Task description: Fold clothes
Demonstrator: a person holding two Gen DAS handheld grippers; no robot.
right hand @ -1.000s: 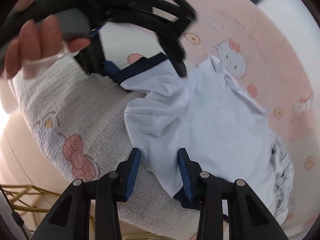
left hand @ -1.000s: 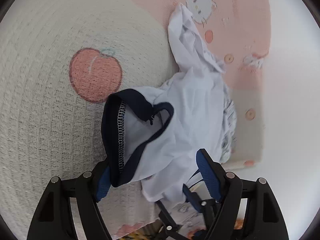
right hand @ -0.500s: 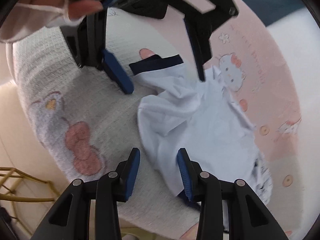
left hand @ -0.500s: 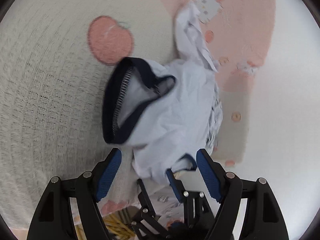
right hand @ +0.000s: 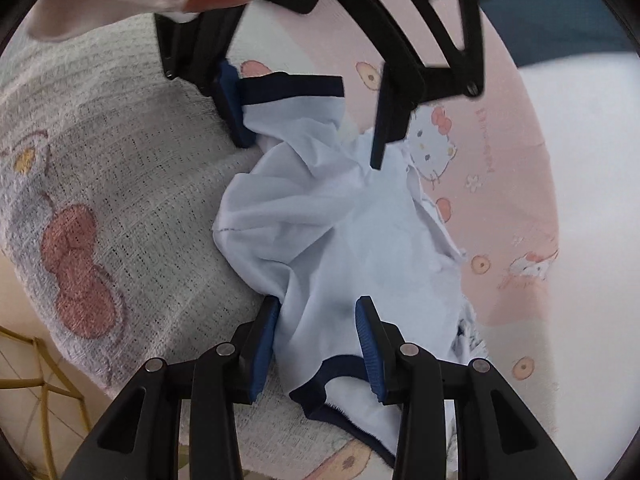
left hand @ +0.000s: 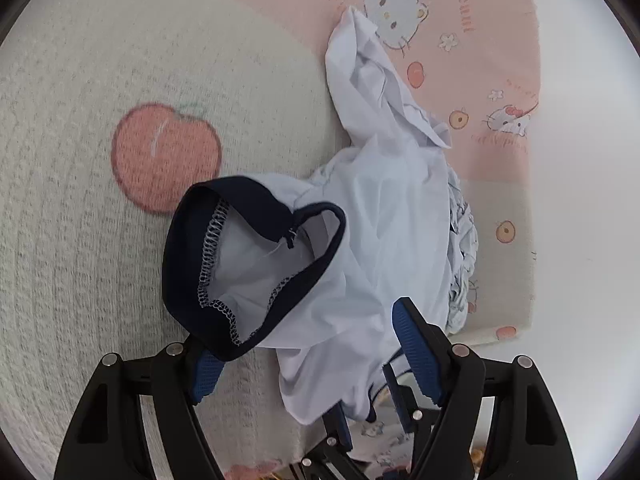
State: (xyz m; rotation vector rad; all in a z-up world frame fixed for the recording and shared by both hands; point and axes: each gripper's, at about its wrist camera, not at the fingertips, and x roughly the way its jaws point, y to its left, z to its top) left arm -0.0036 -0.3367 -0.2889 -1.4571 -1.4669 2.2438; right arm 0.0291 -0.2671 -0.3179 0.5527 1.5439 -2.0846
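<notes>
Both grippers sit spread and holding nothing, the left gripper (left hand: pixel 308 354) straddling the navy collar (left hand: pixel 224 216) and the right gripper (right hand: pixel 316 340) over the hem of the crumpled white shirt (right hand: pixel 340 232) on the blanket (right hand: pixel 132 184), so clamping now could bunch 2 layers and skew the fold.

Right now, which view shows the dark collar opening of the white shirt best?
The left wrist view: the navy collar gapes open, inner stitching visible. The right wrist view shows it only edge-on, as a dark band.

Garment (left hand: pixel 384 240) nearer left gripper (left hand: pixel 312 352) again
</notes>
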